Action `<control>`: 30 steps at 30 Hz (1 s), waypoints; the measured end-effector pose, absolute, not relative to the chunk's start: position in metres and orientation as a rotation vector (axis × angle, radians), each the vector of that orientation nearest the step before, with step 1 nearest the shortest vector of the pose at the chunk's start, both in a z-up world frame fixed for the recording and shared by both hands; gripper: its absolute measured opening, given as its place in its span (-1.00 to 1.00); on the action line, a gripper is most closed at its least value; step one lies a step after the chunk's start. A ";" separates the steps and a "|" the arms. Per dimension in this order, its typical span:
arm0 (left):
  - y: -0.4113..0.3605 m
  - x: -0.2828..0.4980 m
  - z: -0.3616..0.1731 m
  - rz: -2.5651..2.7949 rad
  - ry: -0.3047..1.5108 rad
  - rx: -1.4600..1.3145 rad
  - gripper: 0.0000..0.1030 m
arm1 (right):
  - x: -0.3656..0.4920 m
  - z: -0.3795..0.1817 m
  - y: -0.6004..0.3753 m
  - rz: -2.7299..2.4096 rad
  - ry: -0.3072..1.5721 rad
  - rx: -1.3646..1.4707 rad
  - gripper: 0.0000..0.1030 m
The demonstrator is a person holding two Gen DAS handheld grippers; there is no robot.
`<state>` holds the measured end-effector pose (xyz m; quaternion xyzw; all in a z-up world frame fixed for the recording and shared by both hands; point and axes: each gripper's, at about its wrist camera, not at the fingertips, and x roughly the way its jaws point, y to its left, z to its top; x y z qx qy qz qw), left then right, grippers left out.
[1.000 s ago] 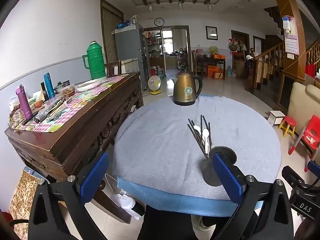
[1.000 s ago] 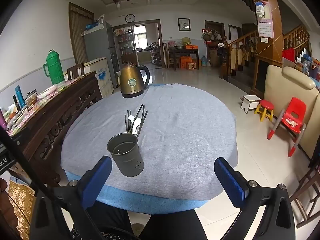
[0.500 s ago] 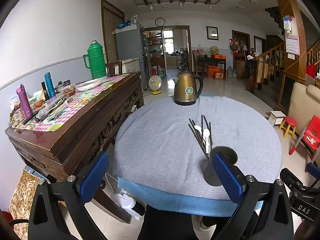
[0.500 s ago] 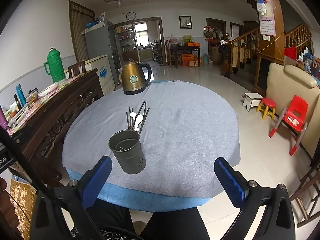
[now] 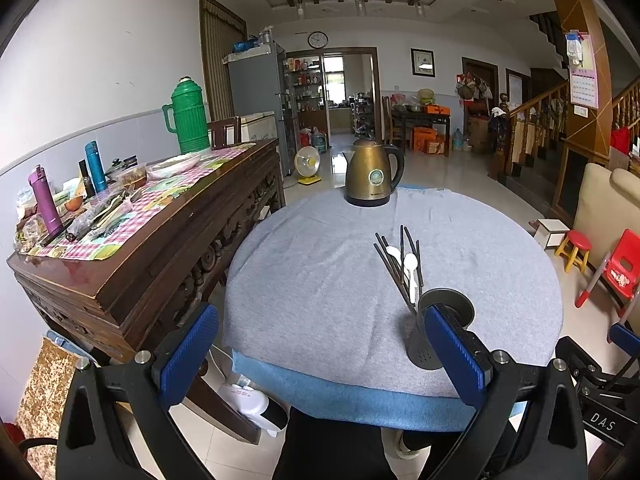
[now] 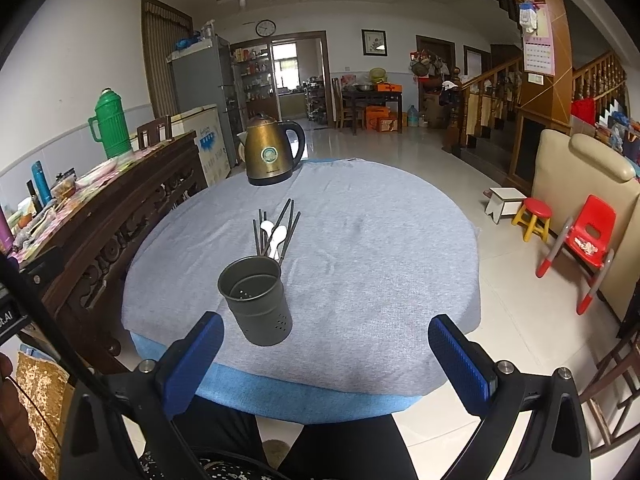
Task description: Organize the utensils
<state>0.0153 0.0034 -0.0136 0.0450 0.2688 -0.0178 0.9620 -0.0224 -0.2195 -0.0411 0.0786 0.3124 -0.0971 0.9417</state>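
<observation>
i sit at a round bench (image 6: pixel 380 264) covered with a grey cloth over a blue one, holding a hand-held gripper in each hand. my left hand-held gripper (image 5: pixel 320 344) and my right hand-held gripper (image 6: pixel 326 354) both hover off the near edge, each with its blue pads spread wide and nothing between them.

the task's things sit near the middle of the bench. a dark metal utensil cup (image 6: pixel 256 300) with small drain holes stands upright and looks empty inside. just behind it, lying flat on the cloth, is a loose bundle of black chopsticks (image 6: pixel 286 222) fanned out, with 2 white spoons (image 6: pixel 276 236) resting among them. a gold kettle (image 6: pixel 270 152) stands at the far edge, well apart. to the left a wooden sideboard (image 5: pixel 160 232) holds a green thermos (image 5: pixel 188 118) and bottles.

judging from this, nothing is sorted yet and the first pickup is ahead. the chopsticks are thin, overlap each other and lie flat on soft cloth, so a pinch could snag the cloth or lift several at once. the cup looks light and stands free, so a sticks' tip striking its rim could tip it. in the left view my right-hand pad hides part of the cup, so reaching from that side risks a bump.
</observation>
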 end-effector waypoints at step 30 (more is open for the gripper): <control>-0.001 0.019 -0.024 -0.047 0.568 0.098 0.98 | -0.017 -0.051 -0.221 -0.201 0.665 0.163 1.00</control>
